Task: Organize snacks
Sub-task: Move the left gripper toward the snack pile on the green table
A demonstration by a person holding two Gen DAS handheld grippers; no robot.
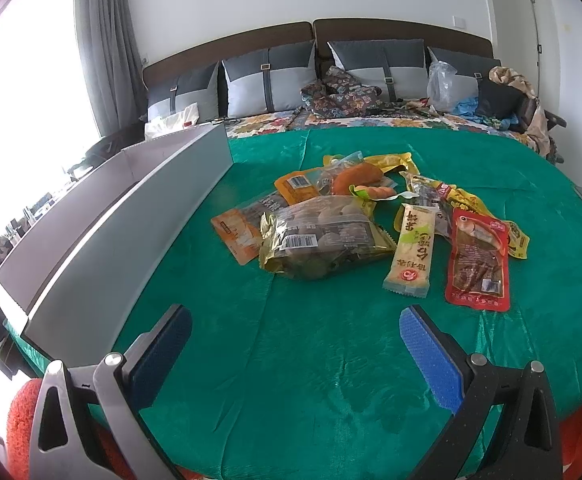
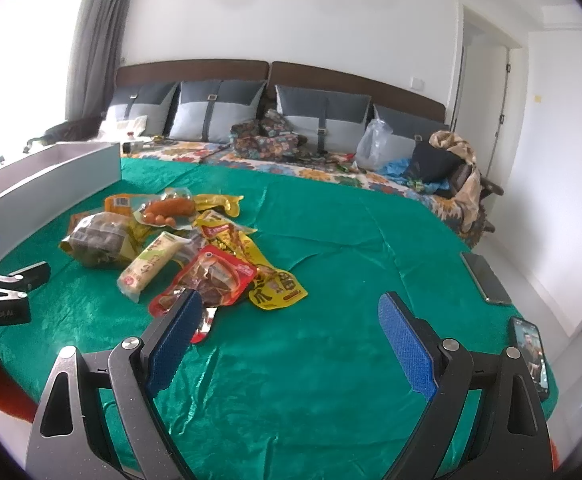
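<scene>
Lying heaped near the middle of the green cloth (image 1: 331,380): a loose pile of snack packets (image 1: 355,220). Resting at the near edge of the pile, a red fish packet (image 1: 478,260), a cream bar wrapper (image 1: 413,250) just beside it, and a bulky clear bag of round brown pieces (image 1: 323,236) touching the wrapper's far side. Lying further back, orange sausage packs (image 1: 357,180) and yellow pouches (image 2: 279,286). Standing along the left edge of the cloth, a long grey box (image 1: 127,216), near the pile but not touching it. Hovering over bare cloth short of the pile, the left gripper (image 1: 295,356), fingers spread wide, gripping nothing. Hovering likewise, the right gripper (image 2: 287,340), spread wide and empty, its left pad (image 2: 175,336) overlapping the red packet's near end in that view; contact impossible to tell. Lying at the cloth's right edge, two phones (image 2: 531,356). Sitting beyond, a bed with grey pillows (image 1: 271,76).
</scene>
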